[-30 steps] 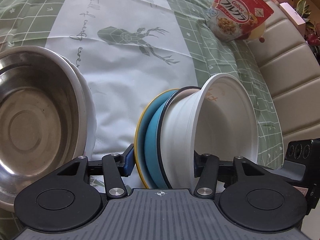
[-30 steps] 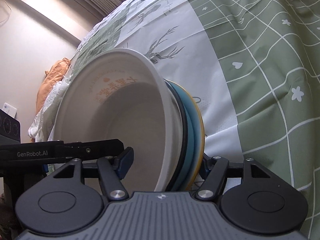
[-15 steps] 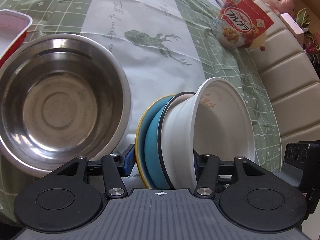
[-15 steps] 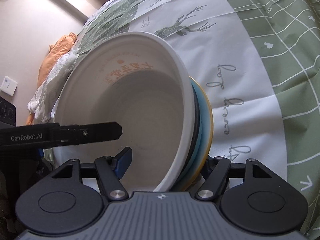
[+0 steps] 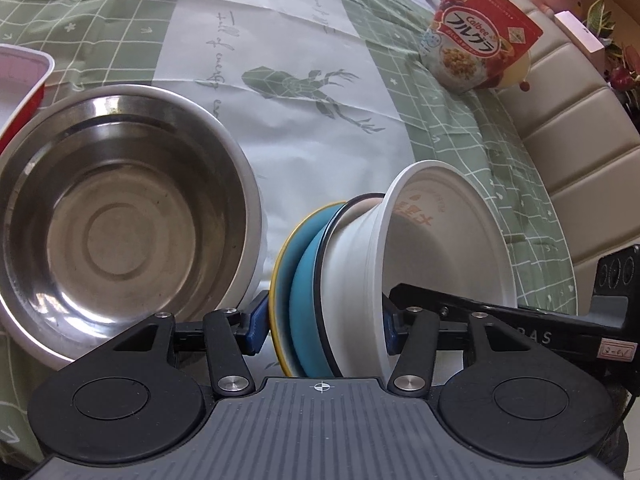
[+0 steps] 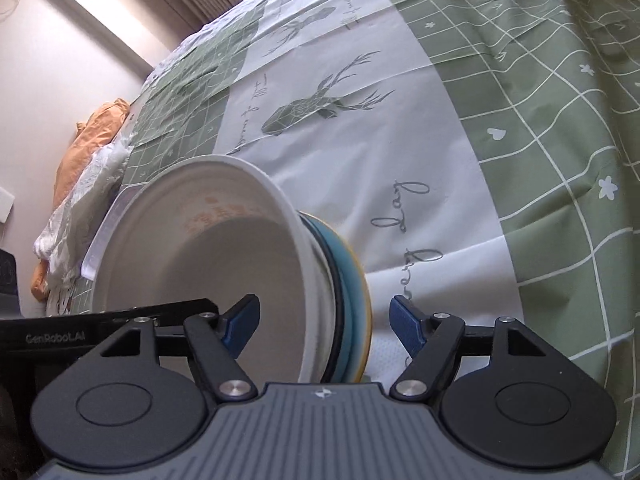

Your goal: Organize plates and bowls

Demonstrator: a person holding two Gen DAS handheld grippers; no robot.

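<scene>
Left wrist view: left gripper [image 5: 324, 328] clamps one stack, a white bowl [image 5: 420, 276] nested in two blue plates [image 5: 304, 280], above the desk [image 5: 280, 112]. One steel bowl [image 5: 116, 224] sits left. Right gripper [image 6: 324, 324] is opening around it, pads clear.

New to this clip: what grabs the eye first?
A stack on edge between both grippers: white bowl nested against a blue plate and a yellow-rimmed plate. The left gripper clamps it; the right gripper is opening, pads clear. A steel bowl fills the left-wrist view's left; a red cereal bag stands far right.
</scene>
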